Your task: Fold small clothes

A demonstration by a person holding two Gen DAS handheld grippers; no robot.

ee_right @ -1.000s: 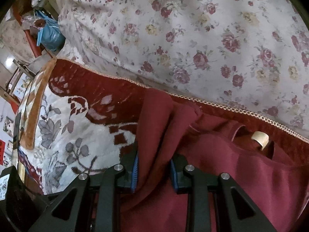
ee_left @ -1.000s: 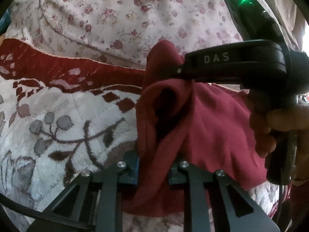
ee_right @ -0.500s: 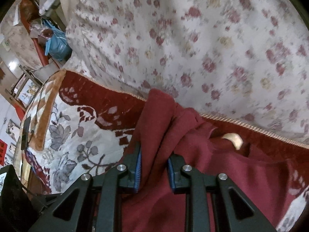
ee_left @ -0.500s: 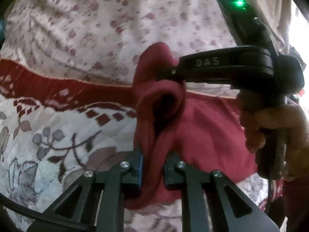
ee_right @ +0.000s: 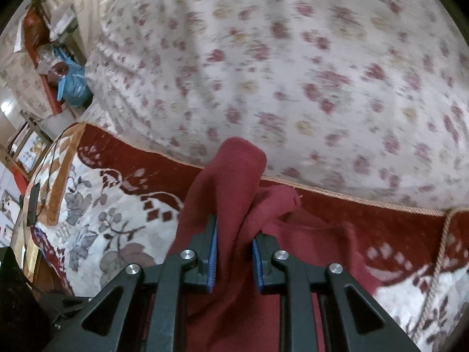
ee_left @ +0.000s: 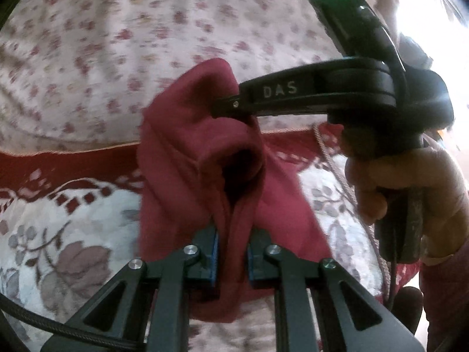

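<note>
— maroon cloth [ee_left: 187,158], that's the garment? where is it?

— between both sets of jaws. the left gripper [ee_left: 232,252] is clamped on a bunched fold of it; the blue pads [ee_left: 215,256] press the fabric from either side, and the cloth rises ahead of the fingertips into a rolled, hollow hump.

— and the right gripper [ee_right: 234,256]?

— same: jaws closed on the cloth, a thick fold pinched between its blue pads [ee_right: 213,252]. beyond its tips the fabric stands up in a rounded peak, and the rest trails off to the right of the jaws and down under them.

— can you see one gripper from the other?

— yes. in the left wrist view the right gripper [ee_left: 234,104] comes in from the right, ahead of the left jaws, its tip biting the top of the hump. it reads "das" on the side. a hand [ee_left: 410,187] grips its handle at the far right.

— is the cloth lifted or lying flat?

— the part between the two grips hangs clear; the lower edge drapes below the left jaws. whether it touches the blanket [ee_left: 73,234] i cannot tell.

— what's under it all?

— a white blanket [ee_right: 96,220] with grey leaves and a dark red border, left of and below the jaws. further ahead, a flowered sheet [ee_right: 307,73], blurred. a blue bag [ee_right: 71,83] sits far off to the left in the right wrist view.
</note>
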